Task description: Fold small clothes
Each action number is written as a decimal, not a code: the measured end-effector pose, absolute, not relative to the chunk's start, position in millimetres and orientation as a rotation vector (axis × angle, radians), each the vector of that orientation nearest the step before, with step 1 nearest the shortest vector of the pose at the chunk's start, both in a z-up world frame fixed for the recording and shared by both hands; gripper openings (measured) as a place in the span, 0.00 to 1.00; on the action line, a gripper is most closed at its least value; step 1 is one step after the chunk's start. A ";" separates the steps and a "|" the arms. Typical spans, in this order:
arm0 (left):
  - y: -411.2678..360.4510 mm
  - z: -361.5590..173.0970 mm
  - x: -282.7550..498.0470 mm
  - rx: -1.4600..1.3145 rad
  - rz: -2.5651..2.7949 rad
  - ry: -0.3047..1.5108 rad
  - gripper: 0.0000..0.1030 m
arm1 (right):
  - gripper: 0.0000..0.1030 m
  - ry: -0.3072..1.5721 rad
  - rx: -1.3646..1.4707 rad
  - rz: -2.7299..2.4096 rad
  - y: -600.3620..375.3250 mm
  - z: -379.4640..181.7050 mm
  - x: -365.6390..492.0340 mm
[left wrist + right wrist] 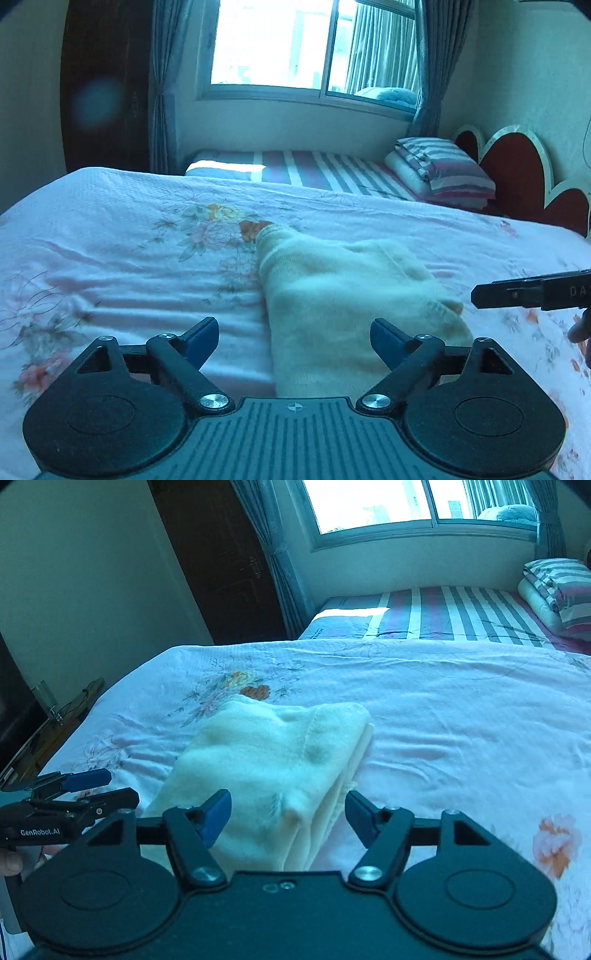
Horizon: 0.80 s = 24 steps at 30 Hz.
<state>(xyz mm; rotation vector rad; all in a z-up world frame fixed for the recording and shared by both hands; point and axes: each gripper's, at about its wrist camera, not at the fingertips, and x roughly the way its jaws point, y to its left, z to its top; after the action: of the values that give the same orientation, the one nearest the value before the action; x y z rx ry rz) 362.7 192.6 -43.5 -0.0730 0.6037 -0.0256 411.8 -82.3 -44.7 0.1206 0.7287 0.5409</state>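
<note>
1. The cream garment lies on the bed, on the pink flowered cover, near the edge closest to both cameras. Nothing else of the small-clothes kind shows on this cover.
2. Shape of the garment: a compact block with several layers stacked along its right edge in the right wrist view. Judged folded over at least once, probably more. One narrow end sticks out toward the far side in the left wrist view, so the outline is not square.
3. Left claw: released, jaws standing wide, nothing between the pads. It hangs above the near part of the garment without touching it.
4. Right claw: also released, jaws apart and empty, above the near edge of the garment. Its tip shows at the right border of the left wrist view.
5. Both views are motion-blurred on the cloth; seam detail cannot be read.
6. Judgement: the fold on this piece looks done or nearly so, and it has been let go. Left to do: possibly tuck in the protruding end, press the stack flat, or set it aside. No further pieces waiting are visible.
</note>
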 end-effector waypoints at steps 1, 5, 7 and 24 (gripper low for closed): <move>187.6 -39.4 349.4 -0.069 -0.014 0.607 0.88 | 0.73 0.716 0.112 0.526 -84.9 -40.9 397.4; 162.5 -18.0 288.8 -0.083 0.011 0.577 1.00 | 1.00 0.676 0.093 0.472 -99.4 -23.6 336.5; 150.0 -8.1 260.2 -0.081 0.017 0.564 1.00 | 1.00 0.671 0.094 0.433 -108.5 -13.8 305.6; 97.9 57.6 75.8 -0.027 -0.020 0.447 1.00 | 1.00 0.538 0.045 0.257 -136.8 42.3 119.6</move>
<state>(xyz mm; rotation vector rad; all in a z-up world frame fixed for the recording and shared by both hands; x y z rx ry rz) 75.8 97.9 57.6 -0.0267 0.4467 -0.0196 119.6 -136.8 42.3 0.0448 0.5377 0.2570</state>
